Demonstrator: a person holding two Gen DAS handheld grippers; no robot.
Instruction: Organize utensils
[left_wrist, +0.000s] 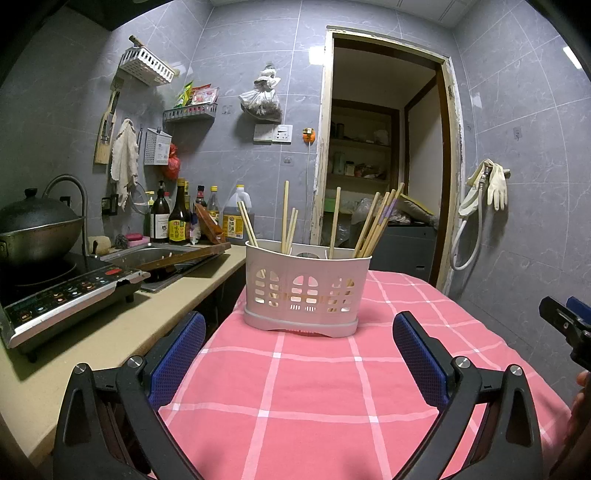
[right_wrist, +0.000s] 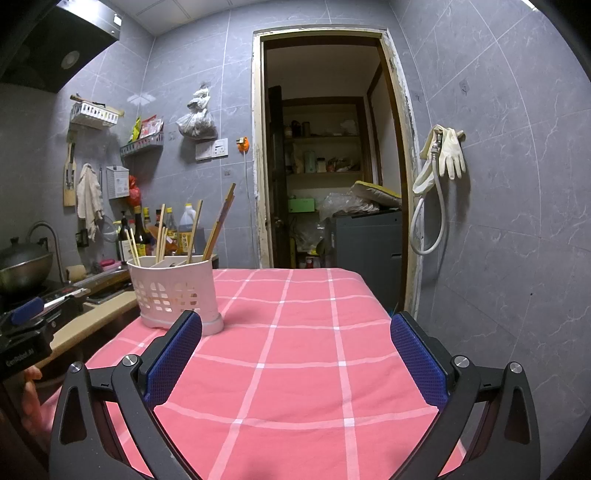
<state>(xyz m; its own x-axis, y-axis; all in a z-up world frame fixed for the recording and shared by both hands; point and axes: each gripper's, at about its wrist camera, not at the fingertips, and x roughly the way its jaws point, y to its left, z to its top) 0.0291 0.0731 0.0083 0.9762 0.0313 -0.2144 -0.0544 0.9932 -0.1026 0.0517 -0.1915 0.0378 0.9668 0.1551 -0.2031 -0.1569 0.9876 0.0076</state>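
Observation:
A white slotted utensil holder (left_wrist: 306, 291) stands on the pink checked tablecloth (left_wrist: 314, 387), with several wooden chopsticks (left_wrist: 373, 225) standing in it. My left gripper (left_wrist: 299, 332) is open and empty, a little in front of the holder. In the right wrist view the holder (right_wrist: 175, 291) stands at the left of the tablecloth (right_wrist: 295, 350) with chopsticks (right_wrist: 218, 225) in it. My right gripper (right_wrist: 295, 332) is open and empty, to the right of the holder. The right gripper also shows in the left wrist view (left_wrist: 565, 325) at the right edge.
A beige counter (left_wrist: 110, 332) runs along the left with an induction cooker (left_wrist: 66, 295), a wok (left_wrist: 37, 229), a sink (left_wrist: 162, 258) and several sauce bottles (left_wrist: 177, 218). An open doorway (left_wrist: 384, 147) lies behind the table. Gloves and a hose (left_wrist: 487, 188) hang on the right wall.

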